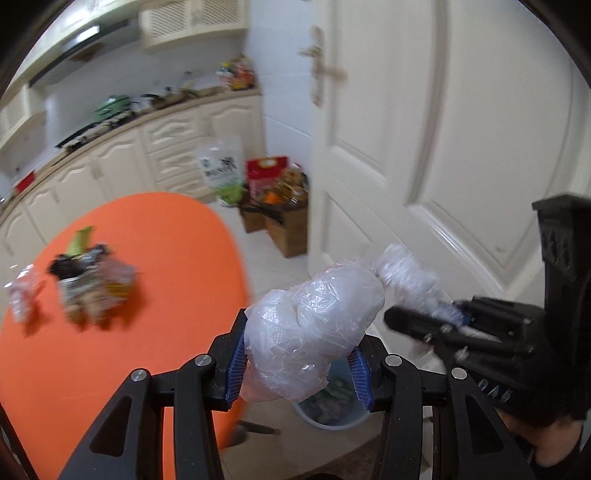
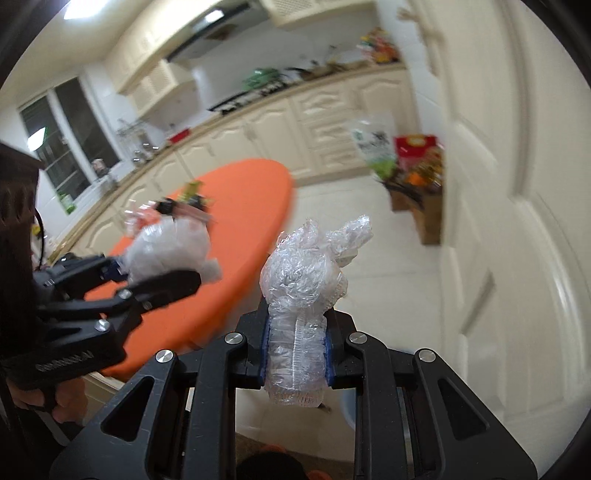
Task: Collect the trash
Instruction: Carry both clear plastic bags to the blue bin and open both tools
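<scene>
The left tongs [image 1: 297, 363] were clenched on a crumpled plastic bag [image 1: 306, 332], above a trash bin [image 1: 332, 417] on the floor; the right tongs [image 2: 295, 350] gripped crinkled clear wrap [image 2: 303, 295]. More wrappers [image 1: 85, 280] lay on the orange counter [image 1: 147, 332]

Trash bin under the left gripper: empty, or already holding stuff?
Holding stuff. In the left wrist view the bin shows dark and greenish contents below the white plastic bag; how full, cannot tell.

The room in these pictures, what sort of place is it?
Most likely a home kitchen: cream cabinets under a long countertop, a range hood above a stove, and an orange table with litter on it.
</scene>
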The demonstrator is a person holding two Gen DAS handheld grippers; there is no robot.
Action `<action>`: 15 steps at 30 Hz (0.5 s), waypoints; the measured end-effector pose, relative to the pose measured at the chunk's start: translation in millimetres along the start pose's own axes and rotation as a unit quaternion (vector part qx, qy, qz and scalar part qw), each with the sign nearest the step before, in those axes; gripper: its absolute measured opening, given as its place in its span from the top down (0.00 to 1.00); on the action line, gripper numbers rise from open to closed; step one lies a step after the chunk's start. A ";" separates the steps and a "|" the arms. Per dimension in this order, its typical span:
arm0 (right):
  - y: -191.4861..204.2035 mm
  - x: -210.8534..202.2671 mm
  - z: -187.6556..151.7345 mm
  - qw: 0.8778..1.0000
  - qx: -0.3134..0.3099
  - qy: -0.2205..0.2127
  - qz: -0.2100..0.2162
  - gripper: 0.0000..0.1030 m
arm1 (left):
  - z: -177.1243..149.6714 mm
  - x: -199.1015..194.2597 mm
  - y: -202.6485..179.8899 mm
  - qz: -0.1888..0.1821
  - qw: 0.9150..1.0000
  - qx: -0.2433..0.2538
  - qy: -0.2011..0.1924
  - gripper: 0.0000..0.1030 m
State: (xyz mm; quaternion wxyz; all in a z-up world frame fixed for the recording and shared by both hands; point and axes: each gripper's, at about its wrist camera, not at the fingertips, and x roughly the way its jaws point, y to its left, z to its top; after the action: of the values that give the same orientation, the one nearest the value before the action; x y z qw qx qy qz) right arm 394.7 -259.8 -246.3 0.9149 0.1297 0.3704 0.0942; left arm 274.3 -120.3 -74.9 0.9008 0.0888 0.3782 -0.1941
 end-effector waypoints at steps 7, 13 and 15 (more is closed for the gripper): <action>-60.0 13.8 -31.9 0.998 0.027 0.040 -0.046 0.80 | 0.5 72.3 -38.2 -0.022 0.998 0.021 0.061 0.57; -91.0 35.5 -52.7 0.994 0.040 0.075 -0.062 0.80 | 0.1 140.7 -48.2 -0.035 0.992 0.016 0.123 0.57; -98.0 45.6 -57.1 0.993 0.042 0.089 -0.062 0.80 | 3.8 156.5 -47.5 -0.033 0.991 0.021 0.132 0.55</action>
State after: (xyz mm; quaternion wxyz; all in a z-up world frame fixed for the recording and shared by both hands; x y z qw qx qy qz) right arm 394.3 -330.9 -345.8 0.8762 0.1360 0.4612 0.0331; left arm 356.9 -208.9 -184.9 0.8341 0.1203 0.4920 -0.2184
